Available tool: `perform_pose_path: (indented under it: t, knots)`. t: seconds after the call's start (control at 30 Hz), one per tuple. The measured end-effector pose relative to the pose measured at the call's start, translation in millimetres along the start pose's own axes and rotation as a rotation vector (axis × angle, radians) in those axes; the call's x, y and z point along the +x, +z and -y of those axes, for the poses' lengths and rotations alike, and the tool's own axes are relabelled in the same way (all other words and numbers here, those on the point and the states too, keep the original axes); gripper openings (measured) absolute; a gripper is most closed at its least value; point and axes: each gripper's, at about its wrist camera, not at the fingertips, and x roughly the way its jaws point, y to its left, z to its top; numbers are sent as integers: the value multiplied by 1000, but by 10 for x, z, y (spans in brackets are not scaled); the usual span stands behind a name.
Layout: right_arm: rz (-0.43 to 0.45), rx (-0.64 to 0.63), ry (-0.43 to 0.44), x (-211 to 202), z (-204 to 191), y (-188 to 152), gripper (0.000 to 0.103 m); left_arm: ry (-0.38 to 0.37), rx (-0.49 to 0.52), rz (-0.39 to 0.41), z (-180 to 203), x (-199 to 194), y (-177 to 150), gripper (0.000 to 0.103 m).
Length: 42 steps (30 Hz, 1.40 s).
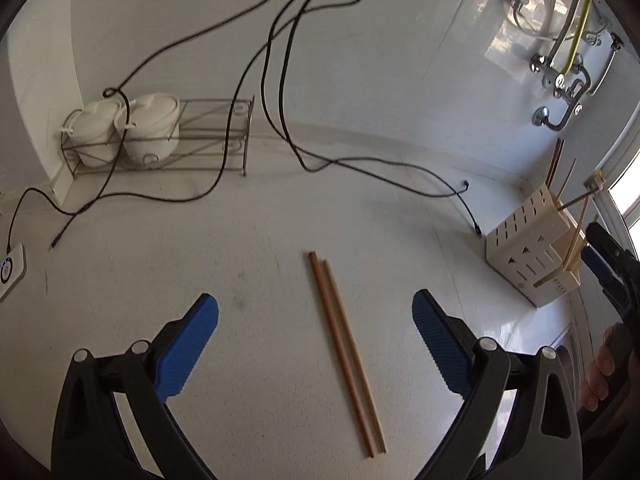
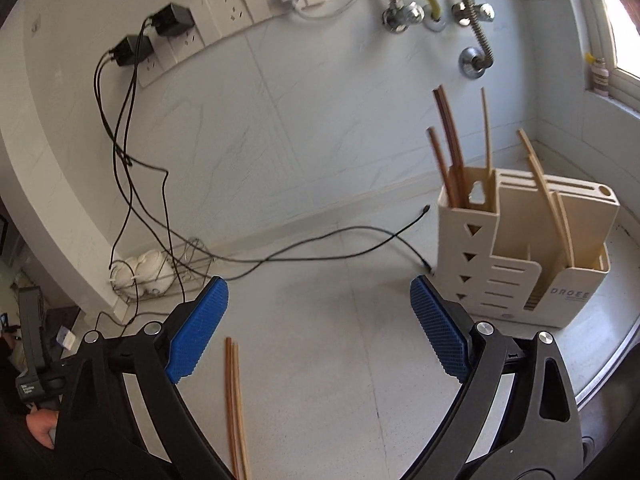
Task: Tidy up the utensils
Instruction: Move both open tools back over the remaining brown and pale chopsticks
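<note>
Two brown chopsticks (image 1: 346, 354) lie side by side on the white counter, between the open fingers of my left gripper (image 1: 316, 316), which hovers above them and holds nothing. The same pair shows in the right wrist view (image 2: 234, 404), low and left of centre. My right gripper (image 2: 320, 296) is open and empty, facing the beige utensil holder (image 2: 516, 256), which holds several upright chopsticks (image 2: 450, 148). The holder also shows at the right in the left wrist view (image 1: 528, 248), with the right gripper's fingers (image 1: 600, 264) beside it.
Black cables (image 1: 280, 92) trail across the counter and up the wall to plugs (image 2: 152, 36). A wire rack (image 1: 160, 140) with two white lidded pots (image 1: 128, 128) stands at the back left. Metal pipes and valves (image 2: 436, 16) are on the wall. A white device (image 1: 10, 270) lies at the left edge.
</note>
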Motion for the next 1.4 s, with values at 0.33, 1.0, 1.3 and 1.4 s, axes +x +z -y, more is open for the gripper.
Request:
perform_pose_path:
  t: [0.33,1.0,1.3,1.4]
  knots:
    - [-564,-123,62,1163,-602,-210,88,-17,-83,-269,-86,618,-310,96]
    - [-598,-29,28,1236,-279,-164,81,41,-88,-411,-132,1122,-65,96]
    - [-565,9,-2,947,-42,-221,81,70,-73,-444,-170,1346,113,96]
    - [-548,23,-3,846,6,-224,82,104,-54,-462,-137,1411,132,96]
